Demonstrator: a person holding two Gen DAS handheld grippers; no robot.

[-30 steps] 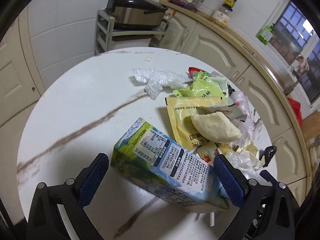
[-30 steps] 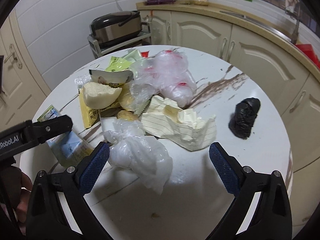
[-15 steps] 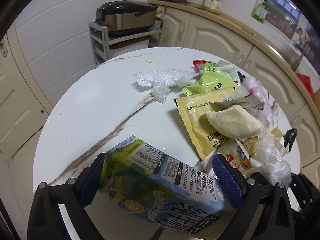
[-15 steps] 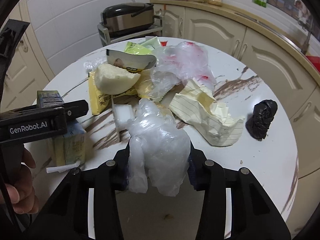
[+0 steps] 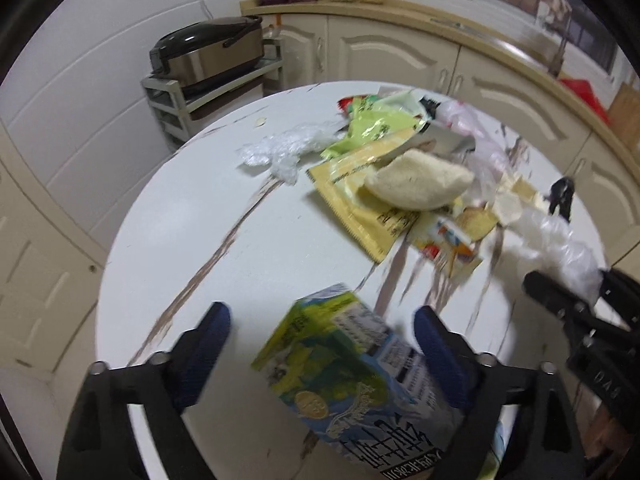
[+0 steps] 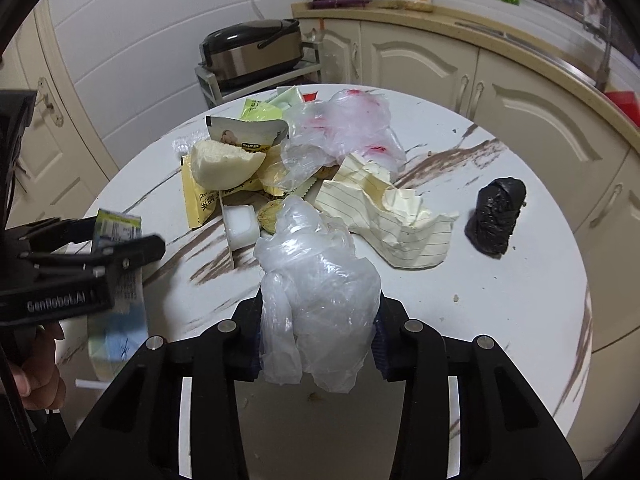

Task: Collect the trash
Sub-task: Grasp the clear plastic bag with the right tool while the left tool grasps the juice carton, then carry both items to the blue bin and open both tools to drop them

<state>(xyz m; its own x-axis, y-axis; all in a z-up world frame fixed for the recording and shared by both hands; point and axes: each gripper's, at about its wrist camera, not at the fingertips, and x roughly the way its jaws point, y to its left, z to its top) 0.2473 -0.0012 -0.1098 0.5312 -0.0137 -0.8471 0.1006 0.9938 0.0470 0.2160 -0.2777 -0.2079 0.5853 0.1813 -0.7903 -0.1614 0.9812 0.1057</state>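
Note:
A green-and-blue drink carton (image 5: 352, 368) sits between the fingers of my left gripper (image 5: 320, 312). Its jaws stand wide; the left pad is clear of the carton and the right finger (image 5: 440, 360) is against its side. The view is blurred. In the right wrist view the carton (image 6: 118, 232) shows tilted inside that gripper (image 6: 112, 240). My right gripper (image 6: 320, 304) has a crumpled clear plastic bag (image 6: 316, 280) between its pads; the jaws are closing on it and pinch it. The rest of the trash lies in a heap on the round white table (image 6: 480, 320).
In the heap are a half bun (image 6: 224, 164), a yellow wrapper (image 5: 360, 200), crumpled lined paper (image 6: 384, 216) and a red-stained plastic bag (image 6: 340, 128). A black bag bundle (image 6: 496, 216) lies apart at the right. A cooker (image 5: 208, 56) stands on a rack behind. A hand (image 6: 40, 360) grips the left tool.
My right gripper went from wide open around the clear bag to closed on it. My left gripper rolled, and the carton, first crosswise between the pads, now points along the fingers.

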